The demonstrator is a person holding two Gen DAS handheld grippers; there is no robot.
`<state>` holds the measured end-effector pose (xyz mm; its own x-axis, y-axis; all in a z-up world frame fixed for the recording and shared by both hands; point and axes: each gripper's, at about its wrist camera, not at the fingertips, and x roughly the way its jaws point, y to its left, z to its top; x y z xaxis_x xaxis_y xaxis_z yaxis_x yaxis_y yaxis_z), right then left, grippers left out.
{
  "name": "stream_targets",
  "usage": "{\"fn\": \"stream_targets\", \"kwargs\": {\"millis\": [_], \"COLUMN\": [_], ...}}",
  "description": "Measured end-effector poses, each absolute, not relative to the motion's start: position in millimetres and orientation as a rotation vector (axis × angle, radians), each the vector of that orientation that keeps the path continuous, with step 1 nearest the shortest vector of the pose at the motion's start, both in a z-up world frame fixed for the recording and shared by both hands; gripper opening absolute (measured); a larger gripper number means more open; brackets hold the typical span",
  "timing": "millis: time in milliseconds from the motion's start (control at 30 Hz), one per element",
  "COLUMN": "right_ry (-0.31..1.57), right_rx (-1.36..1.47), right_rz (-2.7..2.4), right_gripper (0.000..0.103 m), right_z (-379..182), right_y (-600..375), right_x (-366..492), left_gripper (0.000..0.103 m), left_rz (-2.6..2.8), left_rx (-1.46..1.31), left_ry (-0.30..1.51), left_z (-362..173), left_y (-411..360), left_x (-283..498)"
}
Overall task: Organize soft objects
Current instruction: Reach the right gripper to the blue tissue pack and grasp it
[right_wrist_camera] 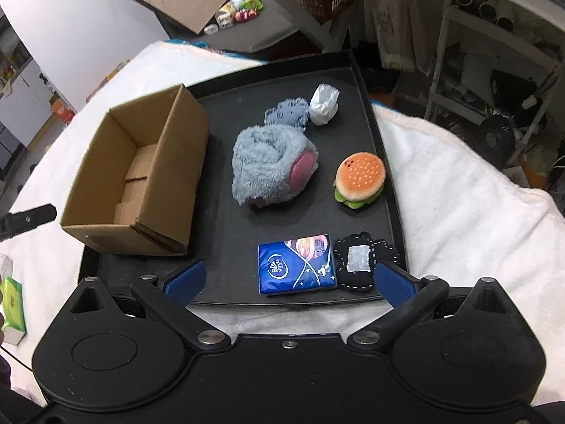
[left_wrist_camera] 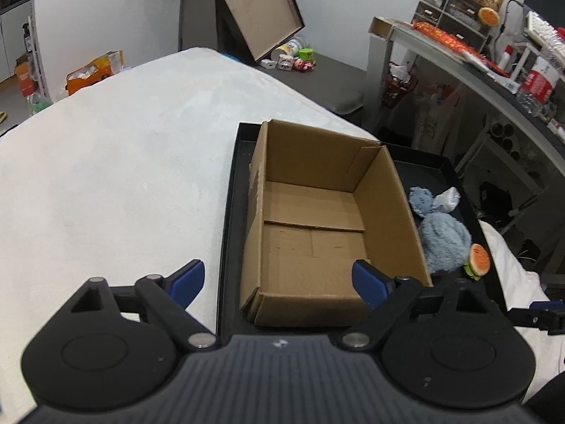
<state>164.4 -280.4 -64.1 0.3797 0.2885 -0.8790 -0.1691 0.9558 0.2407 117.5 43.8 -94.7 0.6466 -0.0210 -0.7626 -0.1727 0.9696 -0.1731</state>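
Note:
An open, empty cardboard box [left_wrist_camera: 314,219] [right_wrist_camera: 141,176] stands at the left of a black tray [right_wrist_camera: 247,282] [left_wrist_camera: 233,190]. On the tray to its right lie a grey plush toy [right_wrist_camera: 272,162] [left_wrist_camera: 443,240], a crumpled white bag [right_wrist_camera: 324,104] [left_wrist_camera: 446,199], a plush hamburger [right_wrist_camera: 359,180] [left_wrist_camera: 477,260], a blue tissue pack [right_wrist_camera: 296,268] and a black fabric piece [right_wrist_camera: 360,263]. My left gripper [left_wrist_camera: 279,282] is open and empty over the box's near end. My right gripper [right_wrist_camera: 287,279] is open and empty above the tray's near edge, by the tissue pack.
The tray sits on a white fluffy cover [left_wrist_camera: 113,162] [right_wrist_camera: 459,212]. A green tissue box [right_wrist_camera: 12,309] lies at the near left. A cluttered desk [left_wrist_camera: 494,70] and shelves [right_wrist_camera: 494,70] stand to the right, with a leaning board [left_wrist_camera: 254,7] beyond.

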Motion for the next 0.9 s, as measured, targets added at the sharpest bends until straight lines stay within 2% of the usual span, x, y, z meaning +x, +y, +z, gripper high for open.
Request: {"fn": "stream_targets", "kwargs": {"millis": [367,467,533,633,767,867,900], "right_ry": [1.223,1.246,1.258,1.270,1.269,1.284,1.284], "right_rx": [0.077,0.059,0.043,0.039,-0.007,-0.018,-0.032], "right_rz": [0.327,0.336,0.329,0.323,0.295,0.288,0.286], "right_gripper": [0.102,0.102,0.102,0.102,0.101,0.093,0.084], "right_z": [-97.9,-109.0,-115.1,-121.7,-131.1,-137.6,-139.3], "right_y": [-254.5,-246.6,-243.0,-240.6,-234.8,-230.8,-228.9], "right_x": [185.3,186.6,187.4,189.6,192.0,191.1,189.9], "left_gripper": [0.062,0.052,0.036,0.024,0.016,0.012,0.012], "left_rz": [0.136,0.139,0.136,0.127,0.139,0.129,0.126], "left_rx": [-0.269,-0.273,-0.272,-0.272,-0.265,-0.276,-0.277], "left_ry": [0.915,0.928,0.933,0.939,0.933,0.933,0.930], "left_z": [-120.6,-125.3,-127.7,-130.8,-132.6,-131.6,-130.6], "left_y": [51.3,51.4,51.0,50.5,52.0,53.9,53.8], "left_x": [136.2,140.6,142.9,145.6,144.3,140.9,139.4]}}
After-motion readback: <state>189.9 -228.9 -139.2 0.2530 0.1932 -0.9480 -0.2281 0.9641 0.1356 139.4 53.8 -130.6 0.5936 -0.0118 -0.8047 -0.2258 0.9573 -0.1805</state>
